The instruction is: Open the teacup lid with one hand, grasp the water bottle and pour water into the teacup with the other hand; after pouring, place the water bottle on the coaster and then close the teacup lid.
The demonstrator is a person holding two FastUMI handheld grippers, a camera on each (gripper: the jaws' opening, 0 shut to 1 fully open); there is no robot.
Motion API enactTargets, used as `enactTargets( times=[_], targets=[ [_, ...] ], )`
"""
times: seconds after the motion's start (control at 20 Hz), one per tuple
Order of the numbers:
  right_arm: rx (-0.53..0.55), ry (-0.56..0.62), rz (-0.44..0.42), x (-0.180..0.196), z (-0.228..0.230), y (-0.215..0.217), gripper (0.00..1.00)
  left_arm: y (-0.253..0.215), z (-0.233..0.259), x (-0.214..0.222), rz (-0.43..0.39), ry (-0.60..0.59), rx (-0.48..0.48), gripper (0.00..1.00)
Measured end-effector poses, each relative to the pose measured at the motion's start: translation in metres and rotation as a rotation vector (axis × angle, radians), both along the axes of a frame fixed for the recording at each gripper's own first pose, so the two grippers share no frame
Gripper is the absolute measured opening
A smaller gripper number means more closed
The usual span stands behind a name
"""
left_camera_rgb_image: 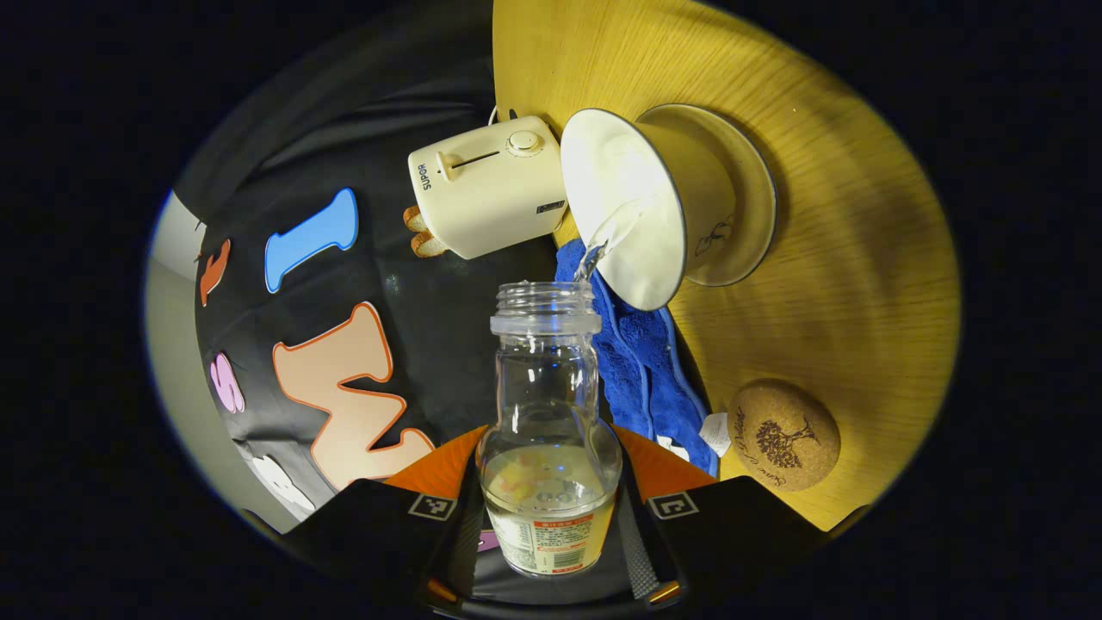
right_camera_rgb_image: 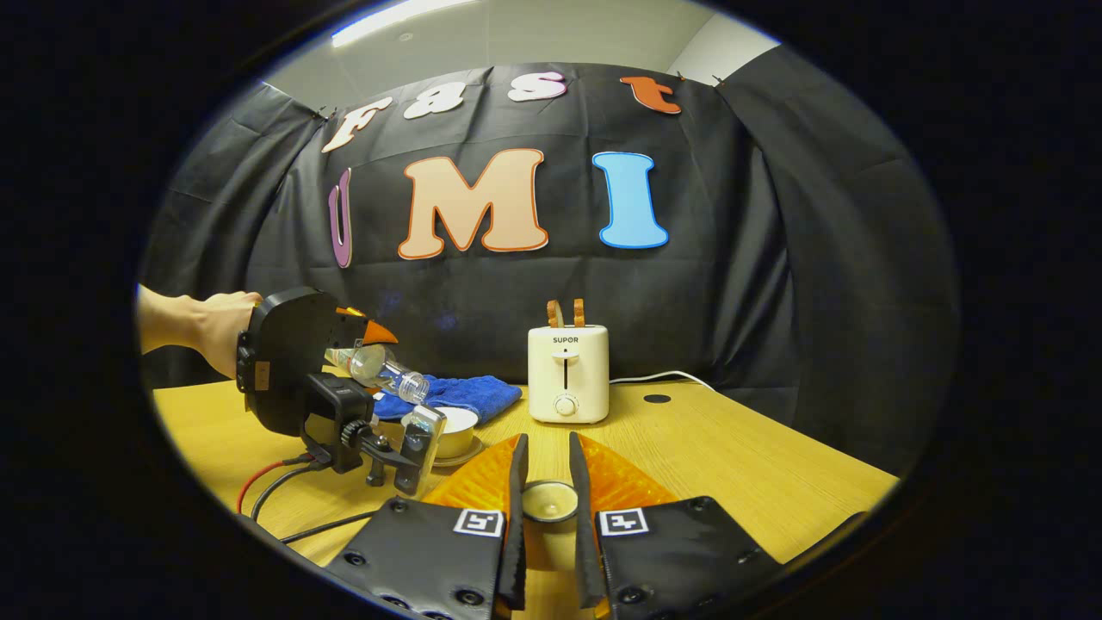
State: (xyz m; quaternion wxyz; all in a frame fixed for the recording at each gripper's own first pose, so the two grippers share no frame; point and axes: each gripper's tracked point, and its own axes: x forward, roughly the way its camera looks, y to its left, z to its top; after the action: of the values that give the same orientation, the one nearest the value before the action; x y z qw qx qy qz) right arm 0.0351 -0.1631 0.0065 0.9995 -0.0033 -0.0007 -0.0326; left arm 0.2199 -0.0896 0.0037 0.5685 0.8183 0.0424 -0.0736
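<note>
left gripper closed on tilted water bottle, water streams into teacup at 1 o'clock | coaster at 3 o'clock, bare | right gripper pinches what seems the teacup lid above table

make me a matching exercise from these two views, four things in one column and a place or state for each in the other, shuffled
Things:
1. clear plastic water bottle
2. white ceramic teacup
3. round cork coaster
4. small round teacup lid

Places or states:
A. bare on the wooden table, nothing on it
B. held between the right gripper's jaws
C. taking a stream of water
D. tipped over, held in the left gripper's jaws

Pairs: 1-D, 2-C, 3-A, 4-B
</note>
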Motion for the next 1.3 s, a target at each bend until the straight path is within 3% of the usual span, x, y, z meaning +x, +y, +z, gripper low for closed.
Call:
enactTargets(
  times=[0.6, 1.3],
  targets=[
    [0.000, 0.001, 0.003, 0.000, 0.000, 0.001, 0.26, -0.011, 0.018, 0.003, -0.026, -0.031, 0.098, 0.65],
    [0.000, 0.002, 0.004, 0.000, 0.000, 0.001, 0.26, -0.014, 0.021, 0.002, -0.037, -0.037, 0.122, 0.65]
  ],
)
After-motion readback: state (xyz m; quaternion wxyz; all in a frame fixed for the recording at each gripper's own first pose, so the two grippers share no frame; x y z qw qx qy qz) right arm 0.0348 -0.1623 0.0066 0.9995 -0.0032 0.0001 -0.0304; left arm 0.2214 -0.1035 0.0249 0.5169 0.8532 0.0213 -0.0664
